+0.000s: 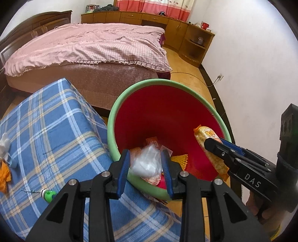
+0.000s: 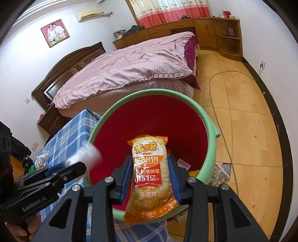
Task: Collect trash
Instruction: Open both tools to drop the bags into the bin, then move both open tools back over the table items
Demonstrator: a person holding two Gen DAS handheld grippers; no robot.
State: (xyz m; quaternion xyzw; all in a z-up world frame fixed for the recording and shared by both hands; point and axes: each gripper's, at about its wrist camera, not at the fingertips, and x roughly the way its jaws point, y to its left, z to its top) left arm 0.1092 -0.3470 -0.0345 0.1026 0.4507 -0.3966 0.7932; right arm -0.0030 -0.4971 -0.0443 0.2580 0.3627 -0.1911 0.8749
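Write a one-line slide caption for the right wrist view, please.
Right gripper holds a snack packet over the red bin; left gripper brings a plastic bag.

Home bedroom, pink-quilted bed (image 2: 130, 68), wooden cabinets (image 1: 149, 20), curtains (image 2: 177, 11), framed portrait (image 2: 55, 33)

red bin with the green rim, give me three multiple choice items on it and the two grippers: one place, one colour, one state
1. Where does the red bin with the green rim stand?
A. beside the blue plaid cloth
B. on the bed
C. on a shelf

2. What colour is the snack packet in the right gripper?
A. purple
B. orange and yellow
C. black

3. The left gripper is
A. empty
B. out of view
C. shut on a crumpled clear plastic bag

Answers: 1 A, the rim meets the cloth's edge. 2 B, the wrapper shows it. 3 C, the bag sits pinched between the pads.
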